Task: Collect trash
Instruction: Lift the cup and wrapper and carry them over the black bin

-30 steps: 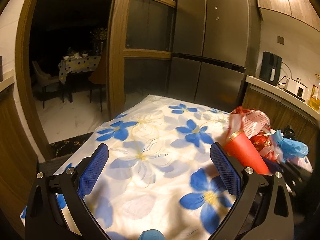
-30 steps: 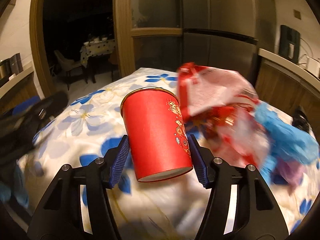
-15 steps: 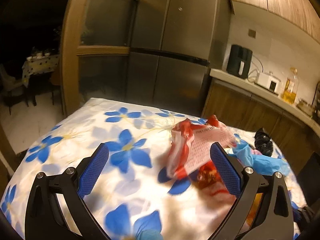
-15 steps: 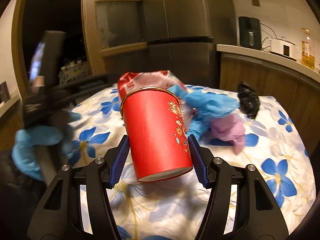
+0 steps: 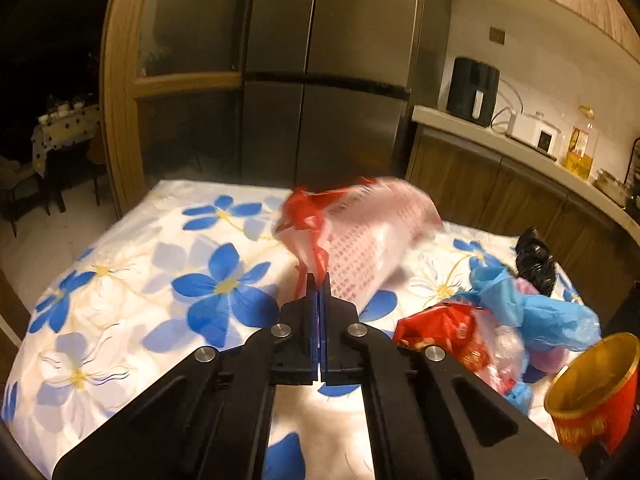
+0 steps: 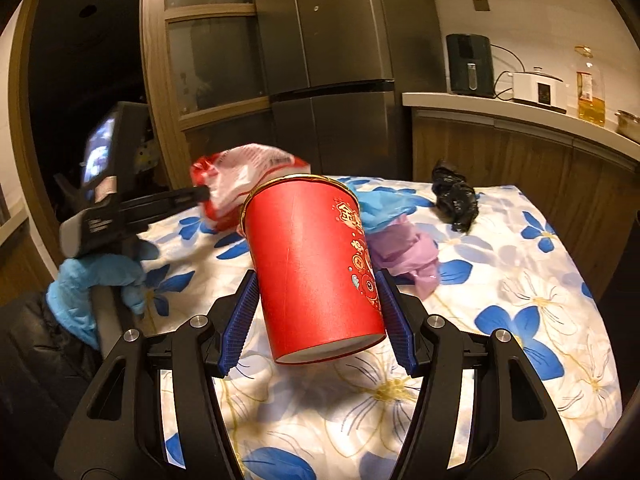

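Left tongs (image 5: 319,280): jaws have just been closing, now pinched on the red-and-white plastic bag (image 5: 360,232), lifted above the floral-cloth counter (image 5: 132,280). Right tongs (image 6: 316,312): gripping the red paper cup (image 6: 316,264) by its sides, above the counter.

The red paper cup (image 6: 316,268) carries gold Chinese characters, too small for me to read. The red-and-white plastic bag (image 5: 360,236) has rows of red print, blurred past reading.
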A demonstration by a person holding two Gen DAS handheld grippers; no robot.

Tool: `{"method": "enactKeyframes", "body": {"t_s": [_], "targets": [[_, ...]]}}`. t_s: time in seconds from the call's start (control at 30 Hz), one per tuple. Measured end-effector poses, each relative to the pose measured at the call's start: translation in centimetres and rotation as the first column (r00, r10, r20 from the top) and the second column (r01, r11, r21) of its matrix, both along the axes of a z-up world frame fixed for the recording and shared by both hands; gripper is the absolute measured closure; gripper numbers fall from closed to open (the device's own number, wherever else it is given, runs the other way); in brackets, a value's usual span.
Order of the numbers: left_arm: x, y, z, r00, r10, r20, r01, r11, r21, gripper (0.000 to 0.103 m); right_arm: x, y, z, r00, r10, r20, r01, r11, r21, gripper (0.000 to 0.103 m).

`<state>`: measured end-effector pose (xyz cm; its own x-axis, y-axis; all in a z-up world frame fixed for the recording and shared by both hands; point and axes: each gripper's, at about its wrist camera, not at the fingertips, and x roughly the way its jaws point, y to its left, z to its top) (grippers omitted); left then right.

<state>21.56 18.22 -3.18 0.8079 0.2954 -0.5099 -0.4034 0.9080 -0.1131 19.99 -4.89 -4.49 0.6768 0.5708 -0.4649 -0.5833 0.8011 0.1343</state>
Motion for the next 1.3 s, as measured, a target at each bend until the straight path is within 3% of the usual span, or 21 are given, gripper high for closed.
{"method": "enactKeyframes", "body": {"t_s": [0.3, 0.73, 1.03, 1.3], "targets": [[-6.3, -3.8, 4.0, 0.99, 0.011, 0.14, -0.014, 1.0, 0.02, 0.103, -0.7, -2.9, 1.2, 0.998, -0.056, 0.026, 0.055, 0.998, 0.031, 0.044], [-4.9, -13.9, 5.8, 0.972, -0.175, 0.159, 0.17, 0.984, 0.045, 0.103, -1.1, -11.0, 3.1, 0.974, -0.217, 0.066, 0.212, 0.974, 0.075, 0.044], [-1.6, -22.5, 6.2, 0.925, -0.344, 0.163, 0.336, 0.939, 0.074, 0.103, -0.5, -18.5, 4.3, 0.922, -0.378, 0.088, 0.369, 0.923, 0.106, 0.044], [1.4, -29.5, 6.6, 0.866, -0.469, 0.171, 0.461, 0.883, 0.087, 0.103, 0.4, -25.8, 5.4, 0.841, -0.53, 0.107, 0.518, 0.847, 0.12, 0.044]]}}
